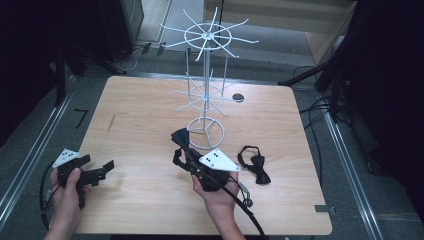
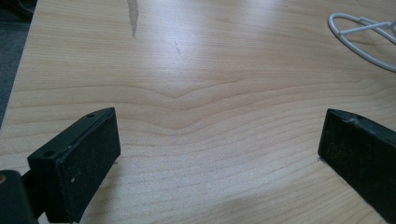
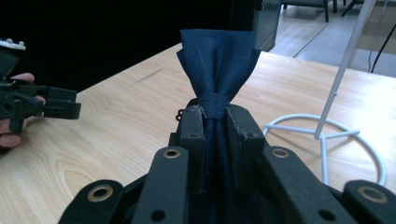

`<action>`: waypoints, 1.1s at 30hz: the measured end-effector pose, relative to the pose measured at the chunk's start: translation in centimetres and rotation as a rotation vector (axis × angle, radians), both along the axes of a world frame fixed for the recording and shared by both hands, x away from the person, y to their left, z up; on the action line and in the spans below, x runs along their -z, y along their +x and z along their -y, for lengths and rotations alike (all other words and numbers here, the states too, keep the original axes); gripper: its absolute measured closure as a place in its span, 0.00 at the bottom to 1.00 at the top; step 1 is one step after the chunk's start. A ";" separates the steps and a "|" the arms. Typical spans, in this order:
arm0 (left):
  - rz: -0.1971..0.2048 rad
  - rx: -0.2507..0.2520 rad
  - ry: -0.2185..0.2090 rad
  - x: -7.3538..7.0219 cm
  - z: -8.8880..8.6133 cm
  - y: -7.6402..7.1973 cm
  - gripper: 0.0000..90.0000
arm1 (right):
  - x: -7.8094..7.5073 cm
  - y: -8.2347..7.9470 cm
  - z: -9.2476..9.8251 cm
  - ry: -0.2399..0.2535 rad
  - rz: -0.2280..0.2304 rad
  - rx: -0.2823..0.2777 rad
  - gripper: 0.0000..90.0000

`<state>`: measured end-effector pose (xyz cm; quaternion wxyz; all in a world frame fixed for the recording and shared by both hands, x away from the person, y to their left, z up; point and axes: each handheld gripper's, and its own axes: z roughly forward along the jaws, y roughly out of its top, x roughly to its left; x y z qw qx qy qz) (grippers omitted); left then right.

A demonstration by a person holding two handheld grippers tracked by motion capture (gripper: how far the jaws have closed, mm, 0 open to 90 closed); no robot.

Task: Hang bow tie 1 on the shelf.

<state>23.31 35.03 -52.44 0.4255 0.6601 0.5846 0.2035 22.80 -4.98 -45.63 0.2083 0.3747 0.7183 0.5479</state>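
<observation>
From the high view, your right hand-held gripper (image 1: 184, 145) sits near the middle of the worktop (image 1: 140, 125), just in front of the ring base of the white wire rack (image 1: 206, 95), and it pinches a dark navy bow tie (image 1: 181, 137) whose free wing pokes out past the jaws toward the rack's foot. A second bow tie (image 1: 255, 166), black with its strap looped, lies flat on the worktop to the right of your right hand, apart from the gripper. Your left hand-held gripper (image 1: 102, 171) rests low near the left front edge of the worktop, well apart from both ties. In the left gripper view, the left hand-held gripper (image 2: 219, 149) has its two black jaws spread wide with bare wood grain between them, and a curve of the wire rack's base (image 2: 359, 35) shows at the upper right. In the right gripper view, the right hand-held gripper (image 3: 215, 122) has its jaws pressed together on the knot of the navy bow tie (image 3: 217, 60), one wing fanning upright above the jaws while the rest of the cloth runs down between them; the rack's ring base (image 3: 345, 135) stands just to the right on the worktop, and your other hand with its gripper (image 3: 56, 108) shows farther off at the left.
</observation>
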 end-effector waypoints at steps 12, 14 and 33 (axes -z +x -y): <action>-0.001 -0.001 -0.002 0.0 0.0 0.0 0.00 | -1.4 0.3 0.6 0.014 0.026 0.020 0.88; -0.001 -0.002 -0.001 0.0 0.0 0.0 0.00 | -1.6 0.3 0.7 0.012 0.032 0.023 0.88; -0.001 0.000 -0.002 0.0 0.0 0.0 0.00 | -3.2 0.5 1.2 0.028 0.069 0.041 0.88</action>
